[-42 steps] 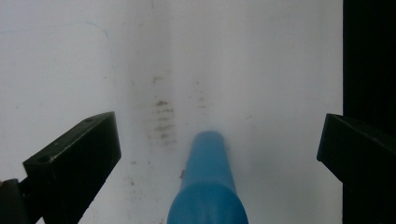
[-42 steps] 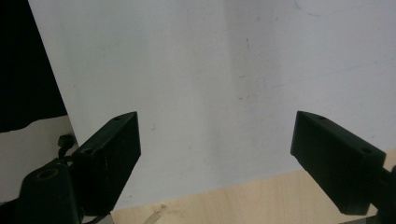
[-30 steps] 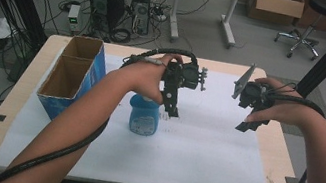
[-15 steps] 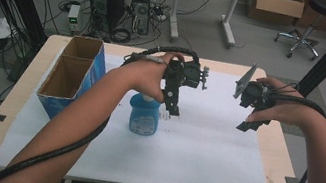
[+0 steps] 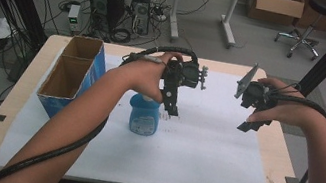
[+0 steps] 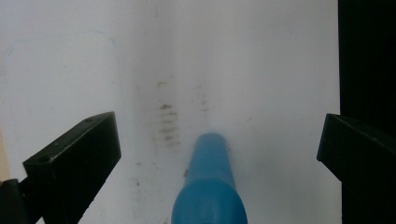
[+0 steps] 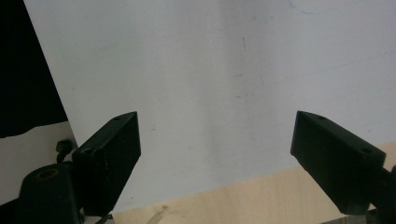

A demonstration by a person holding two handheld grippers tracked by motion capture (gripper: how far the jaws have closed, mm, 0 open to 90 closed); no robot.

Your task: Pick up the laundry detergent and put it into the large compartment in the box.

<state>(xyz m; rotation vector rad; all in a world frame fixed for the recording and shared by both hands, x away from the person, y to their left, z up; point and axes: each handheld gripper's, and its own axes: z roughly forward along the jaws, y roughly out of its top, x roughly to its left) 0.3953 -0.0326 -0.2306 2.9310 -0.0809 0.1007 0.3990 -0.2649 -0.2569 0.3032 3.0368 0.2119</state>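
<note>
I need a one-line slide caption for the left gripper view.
Open left tongs straddle the blue bottle above the white sheet.

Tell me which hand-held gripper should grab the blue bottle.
Left. The left hand-held gripper hangs open right beside the bottle, whose top lies between its jaws in its own view. The right hand-held gripper is open too, but well off over bare paper.

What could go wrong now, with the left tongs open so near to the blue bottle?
The left tongs stand open around the blue bottle, which stands upright and is not gripped. A jaw could knock it over onto the white sheet. The cardboard box stands close beside, so a swing of the forearm might hit it.
</note>
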